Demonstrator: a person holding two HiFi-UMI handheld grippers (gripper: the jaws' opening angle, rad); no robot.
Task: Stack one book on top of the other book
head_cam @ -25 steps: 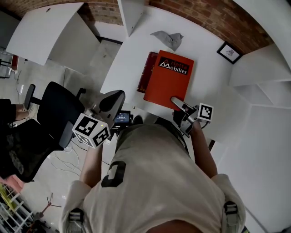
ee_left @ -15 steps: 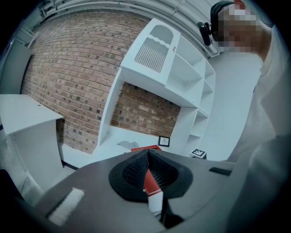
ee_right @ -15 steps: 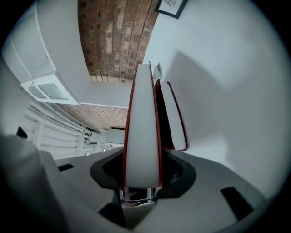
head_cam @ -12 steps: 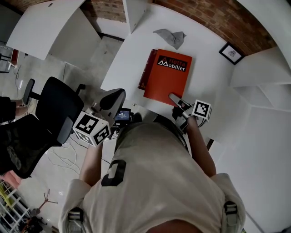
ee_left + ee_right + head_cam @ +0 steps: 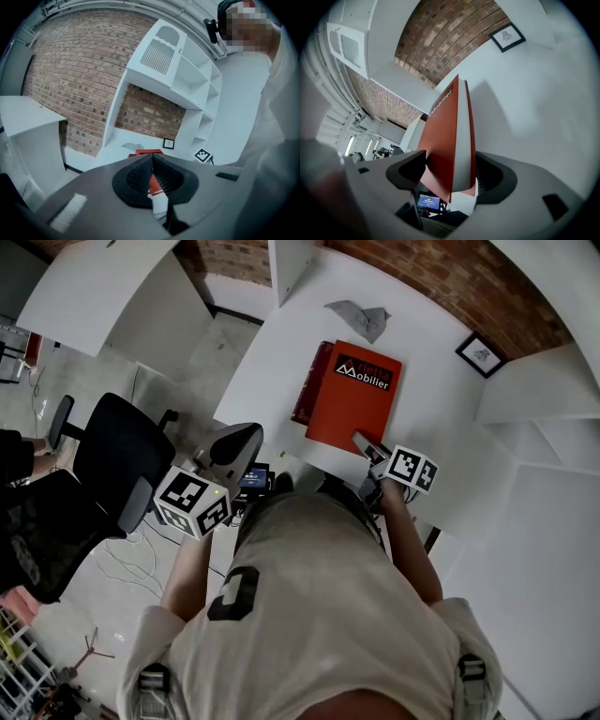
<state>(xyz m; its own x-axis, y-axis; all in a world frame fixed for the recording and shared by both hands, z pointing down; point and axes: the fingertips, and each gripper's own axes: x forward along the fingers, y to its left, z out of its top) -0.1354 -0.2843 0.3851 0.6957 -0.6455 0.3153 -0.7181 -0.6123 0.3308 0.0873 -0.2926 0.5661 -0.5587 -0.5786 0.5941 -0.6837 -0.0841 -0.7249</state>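
An orange book (image 5: pixel 352 397) lies on top of a dark red book (image 5: pixel 311 382) on the white table (image 5: pixel 281 352). My right gripper (image 5: pixel 361 440) is at the orange book's near edge. In the right gripper view the orange book (image 5: pixel 445 140) stands edge-on between the jaws of the right gripper (image 5: pixel 450 171), which have just been opening. A gap shows beside the book, so the gripper is open. My left gripper (image 5: pixel 246 432) hangs off the table's near left corner, shut on nothing. The left gripper (image 5: pixel 152 159) points toward the books (image 5: pixel 149 152).
A crumpled grey cloth (image 5: pixel 361 317) lies beyond the books, and a small framed picture (image 5: pixel 480 353) leans at the far right. A black office chair (image 5: pixel 103 465) stands on the floor to the left. White shelving rises to the right. A small screen (image 5: pixel 253 477) sits by the person's waist.
The right gripper has rolled and dipped at the orange book's near edge, and its jaws stand wider round the book. The left gripper has stayed put.
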